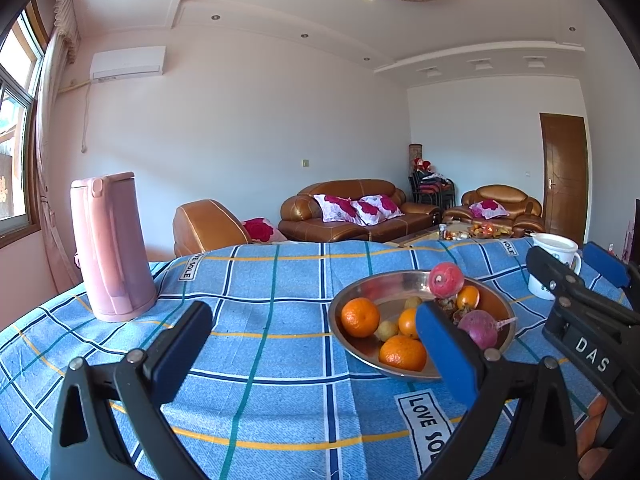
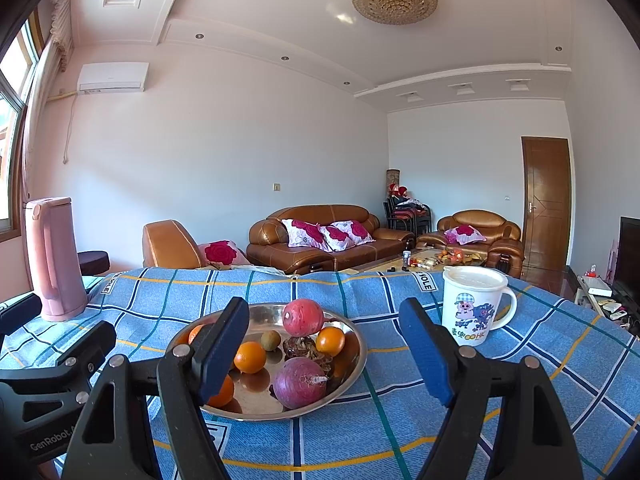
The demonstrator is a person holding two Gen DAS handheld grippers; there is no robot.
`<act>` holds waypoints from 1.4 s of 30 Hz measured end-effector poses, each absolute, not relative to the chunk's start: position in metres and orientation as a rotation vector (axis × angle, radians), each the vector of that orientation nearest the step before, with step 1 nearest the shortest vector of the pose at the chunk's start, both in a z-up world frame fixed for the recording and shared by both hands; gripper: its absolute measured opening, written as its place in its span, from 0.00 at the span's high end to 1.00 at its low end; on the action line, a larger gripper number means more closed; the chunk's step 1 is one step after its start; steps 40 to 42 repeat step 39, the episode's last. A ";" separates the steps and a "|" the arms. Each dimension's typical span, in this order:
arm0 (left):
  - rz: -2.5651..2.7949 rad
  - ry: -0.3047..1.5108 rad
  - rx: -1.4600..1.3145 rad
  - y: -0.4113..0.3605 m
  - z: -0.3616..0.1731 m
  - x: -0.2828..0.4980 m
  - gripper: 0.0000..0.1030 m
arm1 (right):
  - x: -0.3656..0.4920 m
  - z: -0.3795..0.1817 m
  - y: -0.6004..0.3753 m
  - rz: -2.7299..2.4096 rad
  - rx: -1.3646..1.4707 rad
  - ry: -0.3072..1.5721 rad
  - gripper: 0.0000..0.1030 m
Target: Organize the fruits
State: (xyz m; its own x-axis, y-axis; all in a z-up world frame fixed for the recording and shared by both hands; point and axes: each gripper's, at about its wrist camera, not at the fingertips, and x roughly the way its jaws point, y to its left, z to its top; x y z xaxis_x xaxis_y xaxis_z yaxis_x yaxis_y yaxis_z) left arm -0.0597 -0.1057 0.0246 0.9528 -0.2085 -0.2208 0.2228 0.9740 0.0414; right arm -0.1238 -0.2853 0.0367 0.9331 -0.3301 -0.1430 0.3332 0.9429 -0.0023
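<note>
A steel bowl (image 1: 362, 286) (image 2: 352, 334) stands on the blue checked cloth. It holds several oranges (image 1: 360, 317) (image 2: 250, 357), a pink-red round fruit (image 1: 447, 279) (image 2: 303, 317), a purple one (image 1: 478, 329) (image 2: 300, 384), small yellow-green fruits (image 1: 386, 330) (image 2: 270, 339) and a dark brown piece (image 2: 306, 348). My left gripper (image 1: 316, 354) is open and empty, just left of and before the bowl. My right gripper (image 2: 324, 354) is open and empty, with the bowl in front of it; it also shows in the left wrist view (image 1: 568, 266).
A pink kettle (image 1: 110, 248) (image 2: 52, 258) stands at the table's far left. A white cartoon mug with a lid (image 2: 474, 306) (image 1: 554, 264) stands right of the bowl. Brown sofas (image 2: 328, 240) and a low table with snacks lie beyond the table's far edge.
</note>
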 end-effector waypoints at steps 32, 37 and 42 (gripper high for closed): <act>-0.209 0.231 0.076 -0.108 0.022 -0.056 0.00 | -0.121 0.035 -0.287 -0.340 0.023 0.154 0.23; -0.210 0.246 0.063 -0.106 0.021 -0.053 0.00 | -0.121 0.034 -0.287 -0.341 0.023 0.160 0.23; -0.207 0.247 0.062 -0.106 0.021 -0.053 0.00 | -0.119 0.034 -0.287 -0.344 0.023 0.163 0.23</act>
